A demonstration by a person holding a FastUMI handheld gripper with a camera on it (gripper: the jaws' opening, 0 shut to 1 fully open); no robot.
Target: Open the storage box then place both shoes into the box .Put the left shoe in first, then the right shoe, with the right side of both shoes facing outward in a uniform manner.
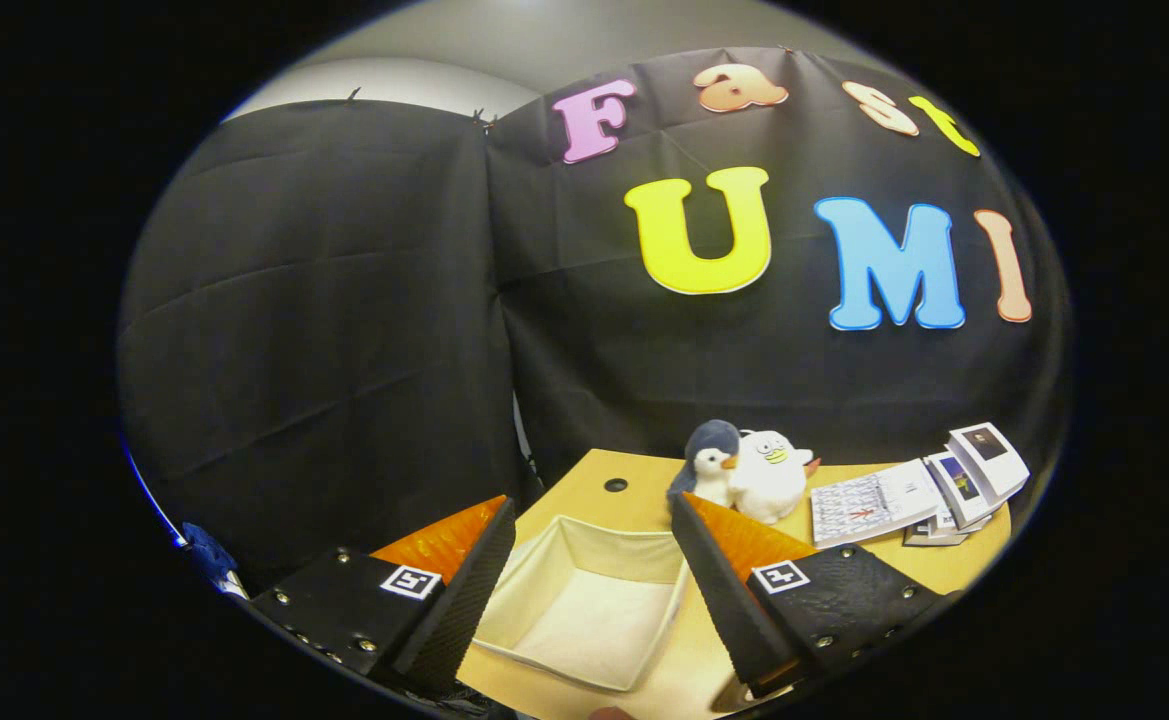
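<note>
The gripper (594, 545) hangs spread wide and empty above the worktop (844, 560). The storage box (589, 600) sits between its 2 fingers, top open, nothing inside. Judged next: fetch the left shoe, gripping its collar so the right side faces outward.

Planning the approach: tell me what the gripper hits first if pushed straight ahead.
Probably the open storage box: it sits between the spread fingers of the gripper, nothing held. Depth is unclear; aimed higher, it would pass toward the plush toys.
</note>
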